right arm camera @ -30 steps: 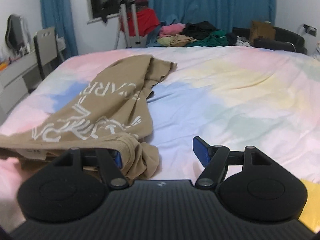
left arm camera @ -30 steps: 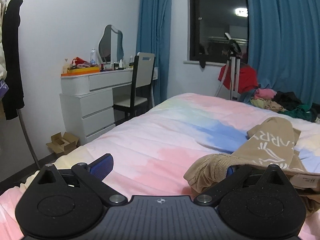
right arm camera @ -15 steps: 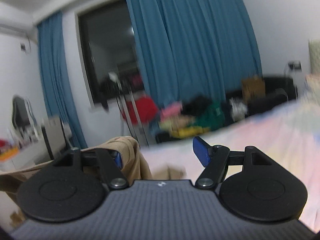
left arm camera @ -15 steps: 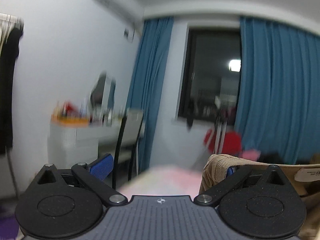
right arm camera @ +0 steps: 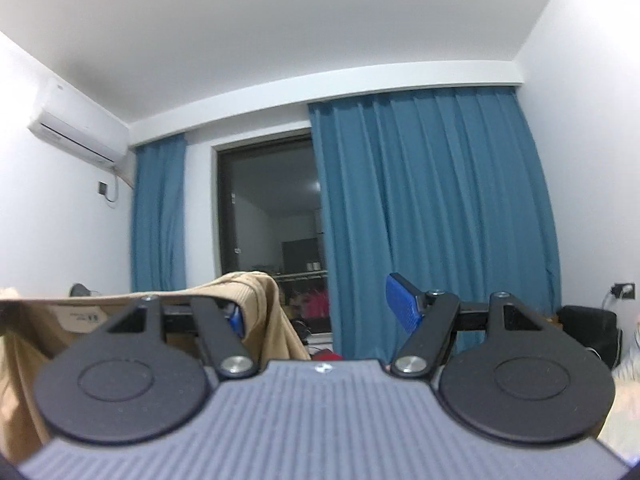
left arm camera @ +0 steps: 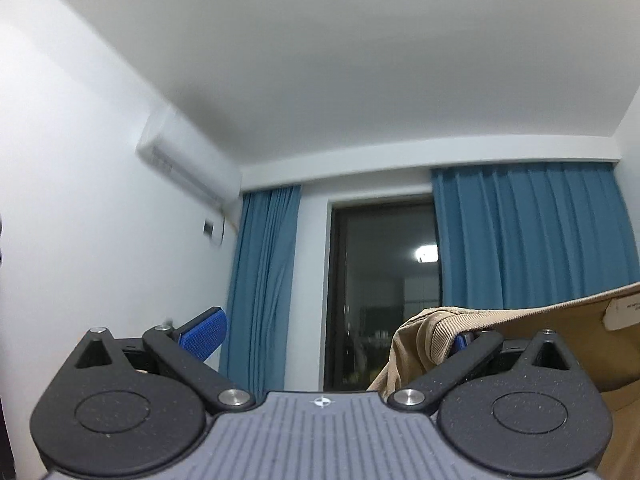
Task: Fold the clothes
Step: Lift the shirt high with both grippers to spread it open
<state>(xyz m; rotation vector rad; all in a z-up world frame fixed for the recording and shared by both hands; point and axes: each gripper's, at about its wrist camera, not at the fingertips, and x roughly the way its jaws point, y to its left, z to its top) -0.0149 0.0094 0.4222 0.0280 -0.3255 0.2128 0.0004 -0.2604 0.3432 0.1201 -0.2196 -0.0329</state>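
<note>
Tan garment (left arm camera: pixel 520 344) hangs stretched between our grippers: left gripper (left arm camera: pixel 340 340) wide, cloth hooked over its right finger; right gripper (right arm camera: pixel 320 308) wide, cloth over its left finger. Blue curtains (right arm camera: pixel 432 220) far behind.

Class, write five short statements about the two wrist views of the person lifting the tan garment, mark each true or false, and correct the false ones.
1. The tan garment hangs over the inner finger of each gripper, stretched between the two. True.
2. Both the left gripper and the right gripper have their fingers closed together. False: each gripper's fingers stand wide apart, with the garment hooked on one finger.
3. The curtains beside the window are red. False: they are blue.
4. An air conditioner is mounted high on the wall left of the window. True.
5. The left wrist view looks down at the bed. False: it is tilted upward, showing mostly ceiling.
</note>
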